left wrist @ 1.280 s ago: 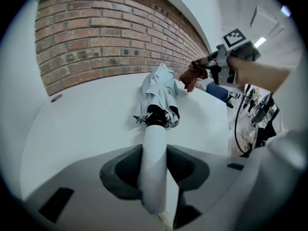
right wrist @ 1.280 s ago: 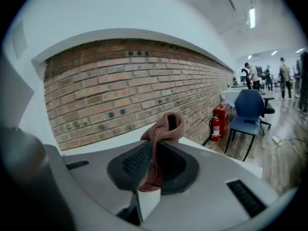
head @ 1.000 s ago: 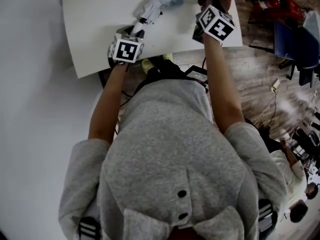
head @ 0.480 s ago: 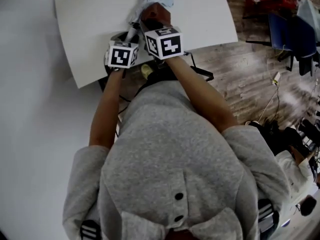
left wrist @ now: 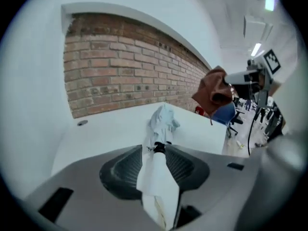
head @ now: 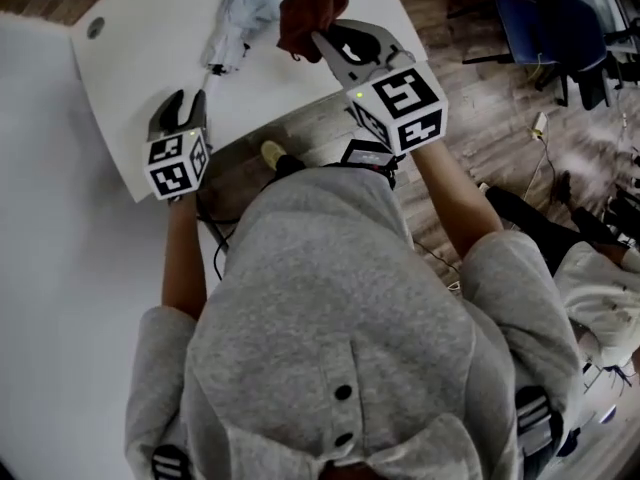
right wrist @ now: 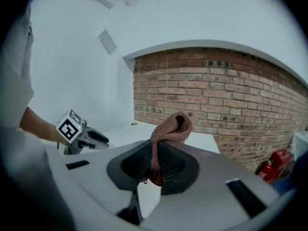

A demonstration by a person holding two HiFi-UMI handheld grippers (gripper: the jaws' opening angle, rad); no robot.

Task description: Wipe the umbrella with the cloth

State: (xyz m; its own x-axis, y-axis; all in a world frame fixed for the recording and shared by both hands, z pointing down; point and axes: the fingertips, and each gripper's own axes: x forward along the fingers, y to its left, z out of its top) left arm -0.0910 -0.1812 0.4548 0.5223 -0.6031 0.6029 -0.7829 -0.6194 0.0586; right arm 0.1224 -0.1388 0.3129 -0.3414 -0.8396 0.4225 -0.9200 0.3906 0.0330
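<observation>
Over at ten o'clock in the head view, working the left gripper [head: 183, 103] at the near edge of the white table [head: 140, 88], marker cube facing up. Clamped on the pale handle of the folded umbrella [head: 240, 8]. Confirmed from the left gripper view, with a ribbed pad pressed to each side of that handle. Running away toward one o'clock from the grip, ending in a bunched light-blue canopy out over the table top near the far edge. Cannot call whether resting on the surface or raised just off it.

On to twelve o'clock: a rust-brown cloth [head: 303, 13], hanging just beside the canopy and clear of the umbrella. Pinched at the tip of the right gripper [head: 322, 40], closed narrow on a fold. Bunched up above the pads, with a short tail drooping below them, going by the right gripper view. Held up above the table near its right corner.

Behind the table in both gripper views, a red brick wall [right wrist: 231, 95]. Out at two o'clock, a blue chair [head: 545, 28] on a wooden floor [head: 500, 118]. Filling six o'clock, a grey hooded top [head: 340, 318].
</observation>
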